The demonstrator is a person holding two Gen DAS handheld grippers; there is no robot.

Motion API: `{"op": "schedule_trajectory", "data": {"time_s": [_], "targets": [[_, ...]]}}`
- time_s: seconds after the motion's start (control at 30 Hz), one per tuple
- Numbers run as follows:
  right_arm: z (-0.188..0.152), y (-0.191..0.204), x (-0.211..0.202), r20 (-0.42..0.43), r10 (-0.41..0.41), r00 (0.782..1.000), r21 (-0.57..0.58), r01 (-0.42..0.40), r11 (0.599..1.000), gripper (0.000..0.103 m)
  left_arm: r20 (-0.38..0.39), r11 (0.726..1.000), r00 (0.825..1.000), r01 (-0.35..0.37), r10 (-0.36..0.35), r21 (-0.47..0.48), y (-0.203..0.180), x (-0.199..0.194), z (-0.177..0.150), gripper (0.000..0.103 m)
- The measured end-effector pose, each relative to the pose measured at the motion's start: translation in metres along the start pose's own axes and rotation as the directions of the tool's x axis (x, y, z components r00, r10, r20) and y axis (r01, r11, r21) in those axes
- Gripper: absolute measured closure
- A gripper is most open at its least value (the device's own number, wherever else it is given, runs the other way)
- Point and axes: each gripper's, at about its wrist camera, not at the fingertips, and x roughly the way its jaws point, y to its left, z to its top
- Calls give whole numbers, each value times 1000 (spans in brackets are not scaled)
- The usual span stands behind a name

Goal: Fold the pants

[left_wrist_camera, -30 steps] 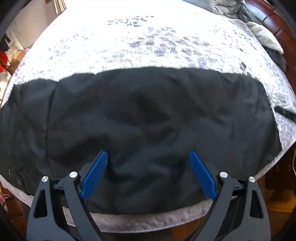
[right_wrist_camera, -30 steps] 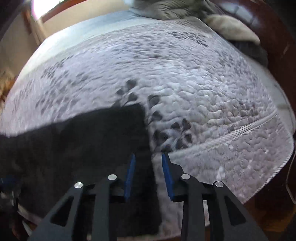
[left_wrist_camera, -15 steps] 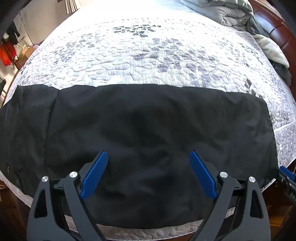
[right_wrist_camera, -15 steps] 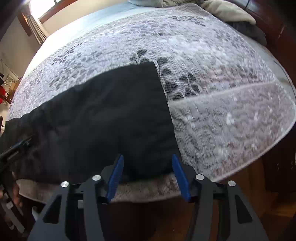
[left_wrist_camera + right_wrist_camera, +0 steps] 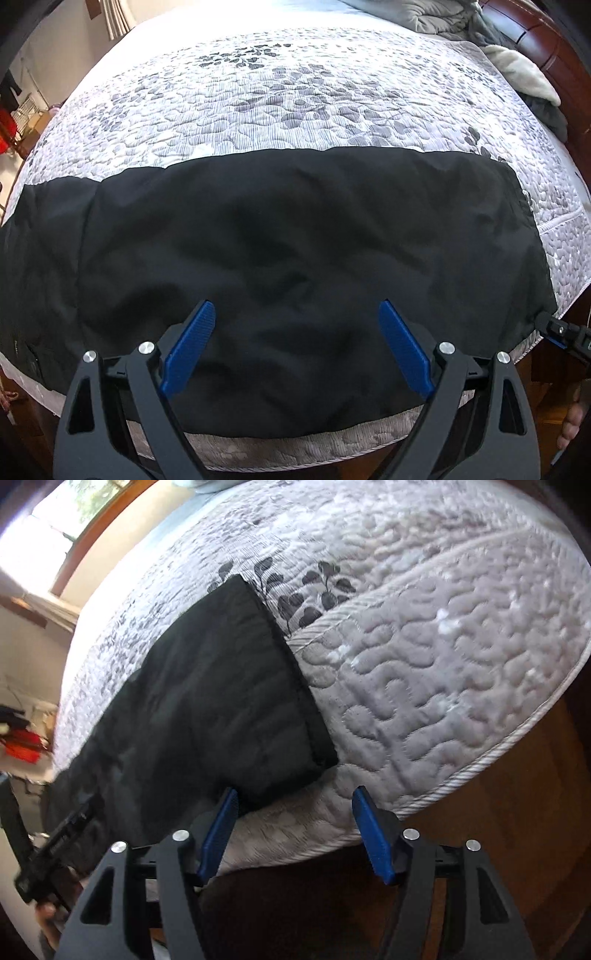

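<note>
while both claws gape, black pants (image 5: 295, 251) lie lengthwise along bed edge (image 5: 295, 446).

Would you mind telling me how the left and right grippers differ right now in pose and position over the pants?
The left gripper hangs over the middle of the black pants; the right gripper sits at their hem end, by the edge of the quilted bedspread. The left gripper's jaws gape wider than the right gripper's. The left view is level; the right view is tilted. Both are open and hold nothing.
</note>
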Motion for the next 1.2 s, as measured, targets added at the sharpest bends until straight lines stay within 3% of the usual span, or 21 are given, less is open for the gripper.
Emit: {"op": "schedule_trajectory", "data": {"time_s": [0.13, 0.27, 0.33, 0.47, 0.5, 0.6, 0.7, 0.77, 0.83, 1.0, 1.2], "targets": [[1, 4, 11, -28, 119, 992, 45, -118, 992, 38, -4, 1000, 1000, -4, 4, -7, 2, 1, 1, 13], [8, 10, 18, -16, 103, 995, 60, -102, 993, 40, -9, 1000, 1000, 4, -5, -7, 1, 3, 1, 13], [13, 14, 20, -12, 81, 997, 59, -81, 995, 49, -6, 1000, 1000, -2, 2, 5, 0, 3, 1, 13], [19, 29, 9, 51, 76, 996, -7, -76, 997, 86, -7, 1000, 1000, -12, 12, -2, 4, 7, 2, 12], [21, 34, 4, 67, 75, 995, -27, -74, 997, 89, -8, 1000, 1000, -17, 17, -11, 6, 8, 2, 12], [27, 57, -21, 162, 62, 985, -110, -44, 993, 92, -8, 999, 999, -40, 40, -31, 11, 13, 4, 12], [30, 65, -37, 228, 37, 973, -112, -11, 994, 92, 13, 997, 998, -56, 57, -51, 16, 16, 5, 9], [32, 65, -23, 205, -70, 976, -124, 97, 987, 92, -5, 997, 998, -69, 69, -43, 17, 24, 5, 8], [31, 51, -8, 158, -101, 982, -99, 118, 988, 92, -8, 998, 998, -61, 60, -30, 18, 27, 3, 7], [25, 43, -11, 176, -64, 982, -63, 77, 995, 92, -10, 999, 999, -33, 33, -21, 26, 19, 2, 9], [20, 79, -55, 277, 24, 960, -142, 16, 990, 92, 24, 995, 1000, -11, 14, -99, 71, -11, -1, 9]]}}
